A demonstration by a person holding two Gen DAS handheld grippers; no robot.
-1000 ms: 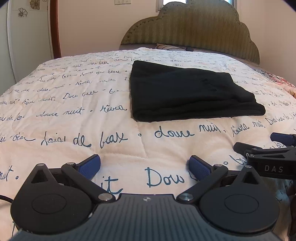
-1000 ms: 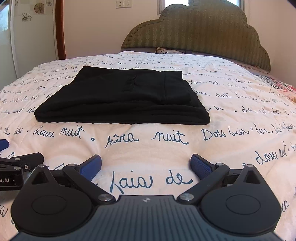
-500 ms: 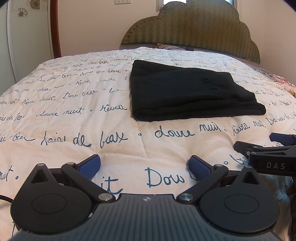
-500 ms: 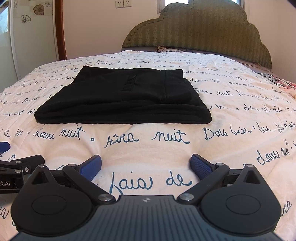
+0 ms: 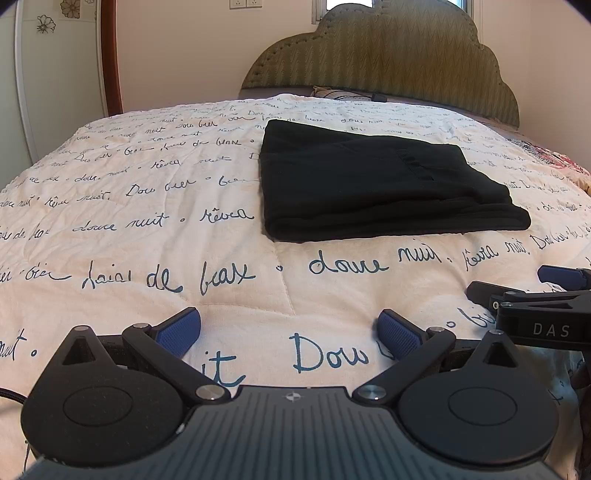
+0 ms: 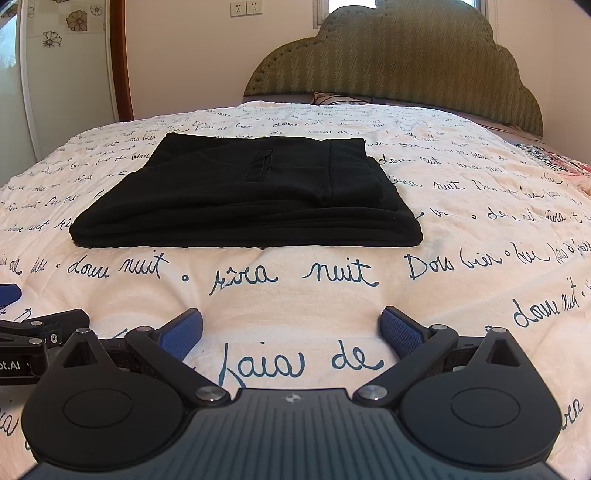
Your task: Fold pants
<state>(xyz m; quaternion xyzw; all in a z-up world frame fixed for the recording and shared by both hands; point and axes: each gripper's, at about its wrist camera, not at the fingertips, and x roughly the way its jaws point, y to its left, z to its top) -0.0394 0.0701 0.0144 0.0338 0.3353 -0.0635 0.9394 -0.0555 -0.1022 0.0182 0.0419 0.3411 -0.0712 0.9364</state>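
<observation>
1. Pants [image 5: 373, 184] lay folded in a black rectangle on the quilt [image 5: 147, 221], well ahead of the left gripper [image 5: 290, 328] and to its right in the left wrist view. That gripper was held low and level over the near quilt, its blue pads [image 5: 177, 330] spread wide with nothing between them. The right gripper [image 5: 532, 295] showed at the right edge, just beside it. A scalloped headboard [image 5: 388, 59] stood against a cream wall beyond the bed.

2. Pants [image 6: 251, 192] sat ahead and slightly left of the right gripper [image 6: 291, 328] in the right wrist view, well apart from it. Its jaws stood wide apart and empty, level above the script-printed quilt [image 6: 461, 221]. The left gripper [image 6: 37, 328] edged in at the left. Wall sockets [image 6: 246, 7] showed above the bed.
</observation>
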